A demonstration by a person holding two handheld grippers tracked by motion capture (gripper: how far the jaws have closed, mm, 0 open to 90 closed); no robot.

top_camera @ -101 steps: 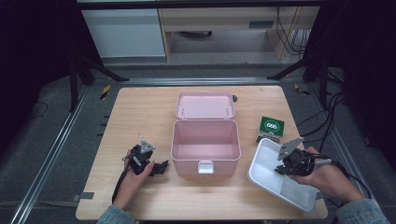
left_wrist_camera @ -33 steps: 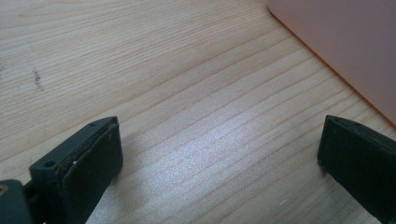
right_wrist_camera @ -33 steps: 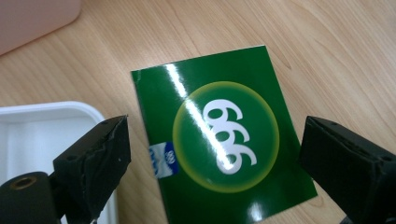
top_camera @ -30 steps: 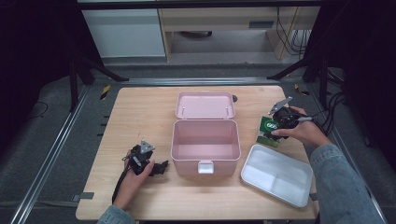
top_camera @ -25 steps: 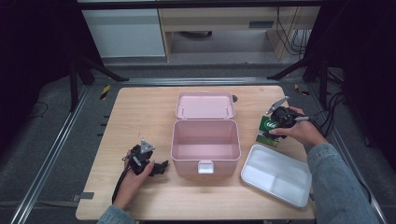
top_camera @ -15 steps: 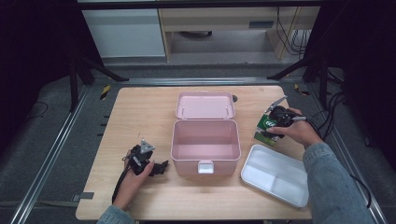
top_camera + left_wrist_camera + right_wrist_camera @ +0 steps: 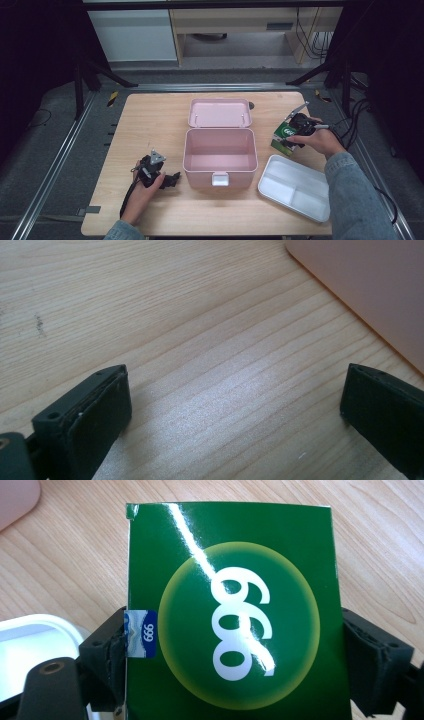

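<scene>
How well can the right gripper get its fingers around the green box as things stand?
Probably well: the right gripper already straddles the green box, one finger at each side edge, jaws just closing, with nothing between.

Right gripper (image 7: 295, 134) at green box (image 7: 283, 136); open pink case (image 7: 220, 155) mid-tabletop (image 7: 150, 120); white tray (image 7: 295, 186) near; left gripper (image 7: 167, 179) resting.
</scene>
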